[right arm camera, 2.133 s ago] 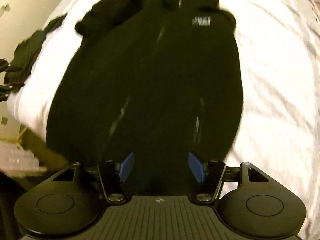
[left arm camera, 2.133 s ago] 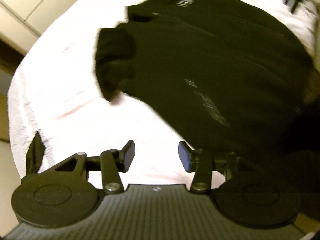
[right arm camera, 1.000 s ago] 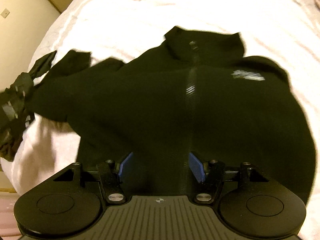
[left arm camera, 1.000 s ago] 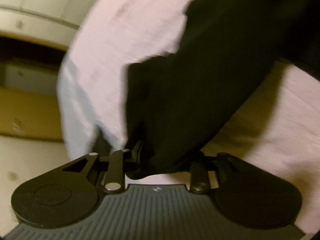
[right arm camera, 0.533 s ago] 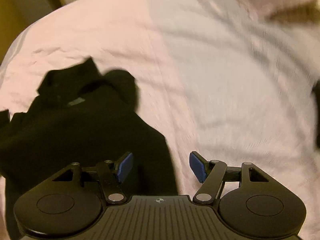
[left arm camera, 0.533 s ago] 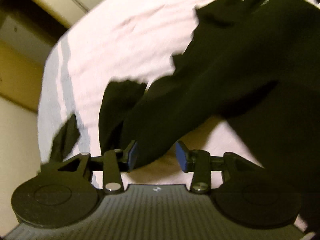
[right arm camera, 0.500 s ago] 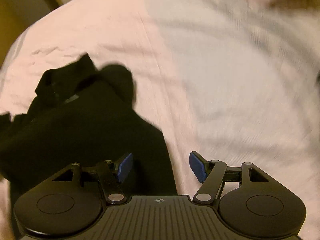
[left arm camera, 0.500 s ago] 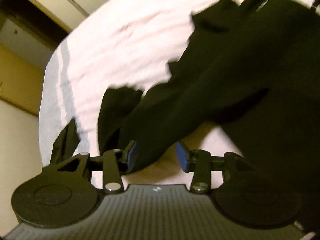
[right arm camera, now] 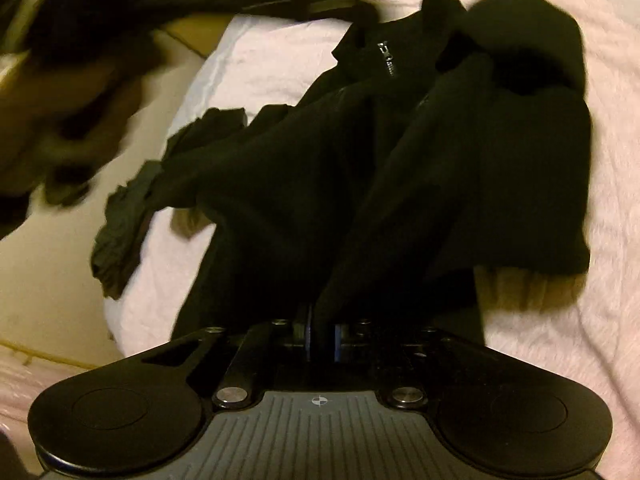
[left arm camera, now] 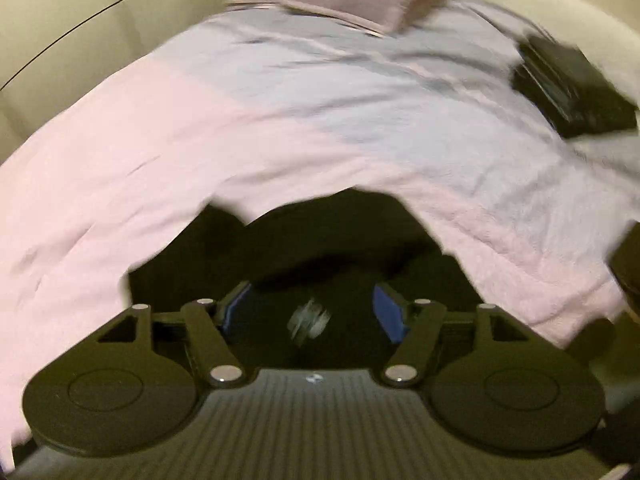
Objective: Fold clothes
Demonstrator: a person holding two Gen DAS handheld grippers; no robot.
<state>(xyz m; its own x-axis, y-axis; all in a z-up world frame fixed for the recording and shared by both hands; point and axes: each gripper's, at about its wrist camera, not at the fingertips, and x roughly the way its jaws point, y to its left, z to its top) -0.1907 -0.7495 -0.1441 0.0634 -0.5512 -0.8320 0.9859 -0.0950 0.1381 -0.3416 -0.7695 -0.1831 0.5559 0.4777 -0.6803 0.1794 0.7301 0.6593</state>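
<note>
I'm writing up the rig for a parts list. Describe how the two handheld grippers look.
Both look alike. The left gripper and right gripper each have a grey ribbed body with a small round crosshair mark, two round black discs at the sides, black linkage bars with silver pivot pins, and fingers faced with blue pads. No cables or sleeves show.

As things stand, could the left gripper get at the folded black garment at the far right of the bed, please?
Probably yes. The left gripper is opening, with nothing pressed between its fingers; the black jacket lies just beneath it. Only bare pink bedcover lies between it and the folded black garment, though across the bed.
</note>
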